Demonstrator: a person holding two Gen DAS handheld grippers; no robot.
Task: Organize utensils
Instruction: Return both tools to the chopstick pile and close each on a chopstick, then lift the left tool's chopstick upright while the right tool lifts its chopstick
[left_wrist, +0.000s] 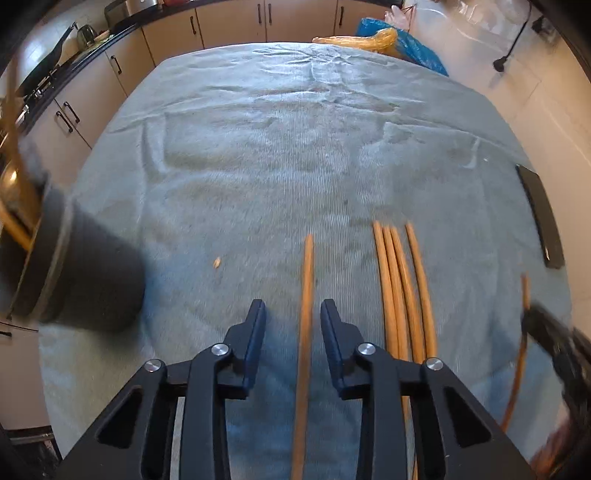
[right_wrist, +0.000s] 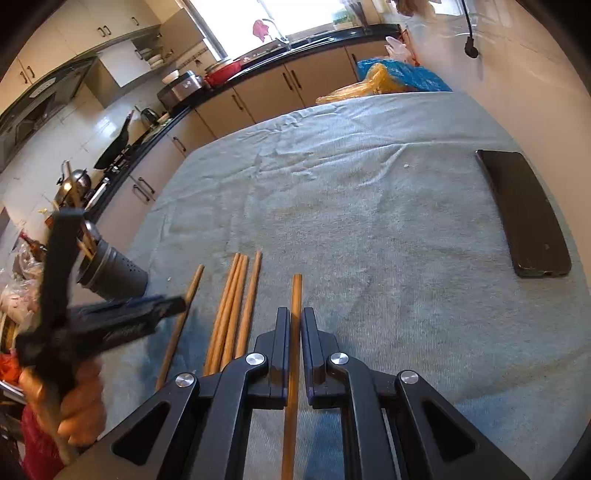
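Observation:
Several wooden chopsticks (left_wrist: 402, 288) lie side by side on the blue-grey cloth (left_wrist: 295, 147). One single chopstick (left_wrist: 307, 280) lies apart on their left, and my left gripper (left_wrist: 293, 314) straddles it with its jaws open, a gap showing on both sides. In the right wrist view my right gripper (right_wrist: 295, 321) is shut on another chopstick (right_wrist: 296, 291), which runs straight out between the pads. The blurred left gripper (right_wrist: 162, 306) hovers over the single chopstick (right_wrist: 192, 291). A grey utensil cup (left_wrist: 92, 266) with chopsticks in it stands at the left.
A black phone (right_wrist: 524, 210) lies on the cloth (right_wrist: 369, 184) at the right. Blue and yellow plastic bags (right_wrist: 388, 77) sit at the table's far edge. Kitchen cabinets (left_wrist: 229, 22) and a cluttered counter run along the left and back.

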